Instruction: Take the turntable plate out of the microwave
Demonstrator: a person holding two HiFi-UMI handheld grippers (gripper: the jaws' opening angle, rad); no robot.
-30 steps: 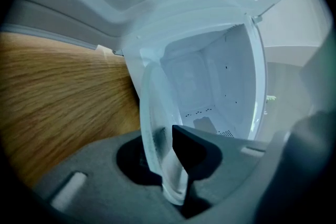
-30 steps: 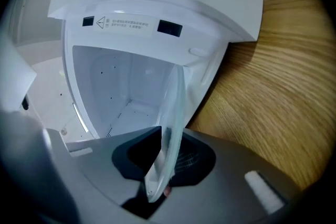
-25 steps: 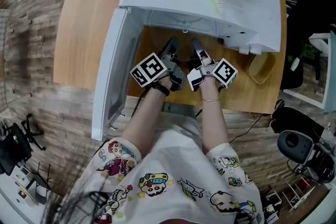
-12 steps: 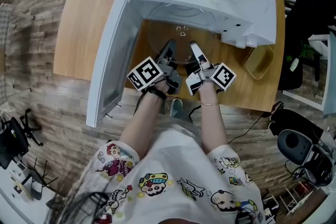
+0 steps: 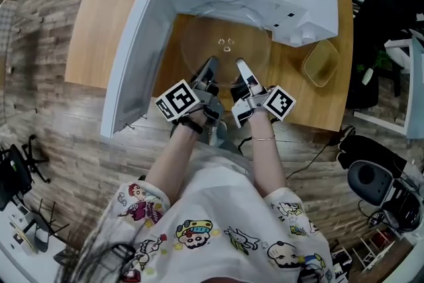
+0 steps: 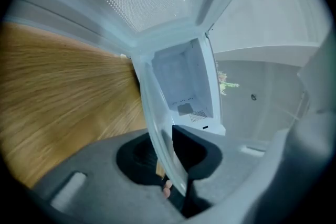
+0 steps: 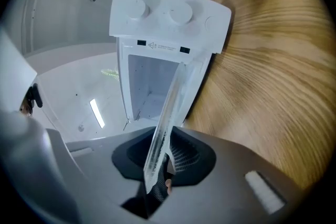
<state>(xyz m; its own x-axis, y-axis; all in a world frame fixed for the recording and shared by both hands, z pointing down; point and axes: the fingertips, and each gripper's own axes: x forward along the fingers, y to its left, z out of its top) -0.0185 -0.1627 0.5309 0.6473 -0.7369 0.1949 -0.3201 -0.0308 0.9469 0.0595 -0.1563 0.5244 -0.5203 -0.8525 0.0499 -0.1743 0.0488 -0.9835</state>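
One round, clear glass turntable plate (image 5: 225, 43), rim pinched in narrow jaws of left gripper (image 5: 211, 66) at 7 o'clock, right gripper (image 5: 240, 66) at 5 o'clock, wood-grain table (image 5: 99, 16)

I find no word or number that I can read outright. The nearest thing to print is on the microwave (image 7: 157, 26). In the right gripper view, a narrow label strip (image 7: 165, 46) under its two knobs (image 7: 180, 14) carries a small triangle sign and a line of lettering too fine for me to make out.

In the head view, the cube (image 5: 177, 100) on the left hand-held gripper (image 5: 211, 67) and the cube (image 5: 280, 103) on the right hand-held gripper (image 5: 240, 67) each show a black-and-white square marker, a pattern rather than text.

The person's garment (image 5: 199, 232) is printed with cartoon figures. Any lettering among them is too small to tell.
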